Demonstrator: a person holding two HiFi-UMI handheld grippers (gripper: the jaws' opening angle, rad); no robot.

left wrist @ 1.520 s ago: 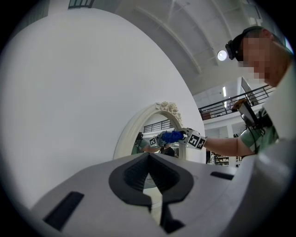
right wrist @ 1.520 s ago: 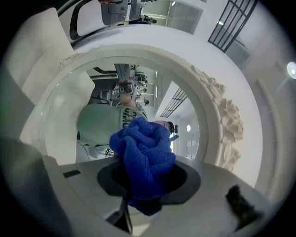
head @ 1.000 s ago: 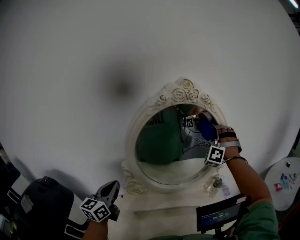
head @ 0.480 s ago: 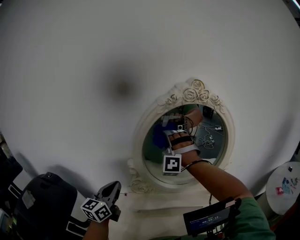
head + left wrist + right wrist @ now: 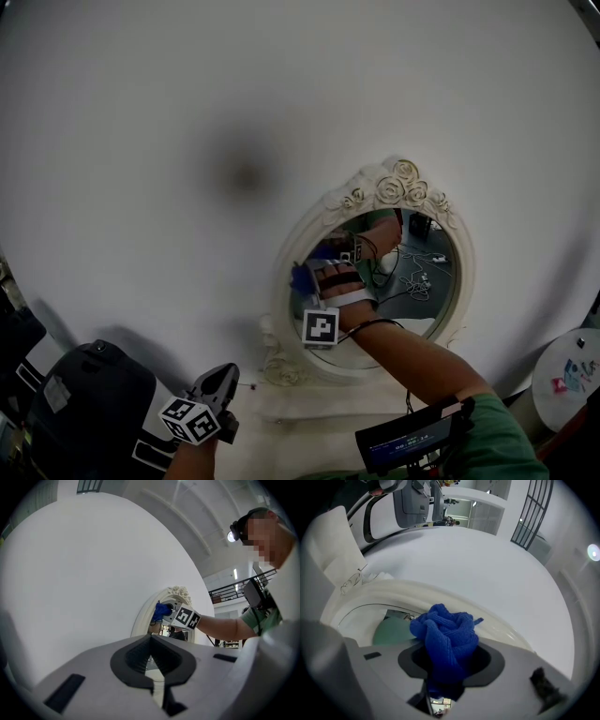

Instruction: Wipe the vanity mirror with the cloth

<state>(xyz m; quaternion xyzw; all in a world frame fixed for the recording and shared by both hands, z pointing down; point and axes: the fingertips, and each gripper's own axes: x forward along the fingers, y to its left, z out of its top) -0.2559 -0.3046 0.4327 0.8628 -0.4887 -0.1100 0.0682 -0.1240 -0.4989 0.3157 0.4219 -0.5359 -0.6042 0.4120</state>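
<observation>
**Wiping stroke at its leftward end.** Low and left of the vanity mirror (image 5: 398, 185), near the foot of its frame, the left gripper (image 5: 219, 380) has not shifted over the last second. The change is on the glass. The right gripper (image 5: 310, 279) stood at the right side of the mirror a second ago and near its middle half a second ago. It now lies at the left edge, just inside the frame. We judge this to be one full pass across the middle band of the mirror, with the lower glass probably still to be wiped.

**Jaws.** In the left gripper view, the left pair is drawn together to a thin slit with nothing between, and it takes no part. In the right gripper view, the right pair is clamped on the bunched blue cloth (image 5: 299, 277). The cloth bulges past the tips and appears to press on the mirror beside its left rim.
</observation>
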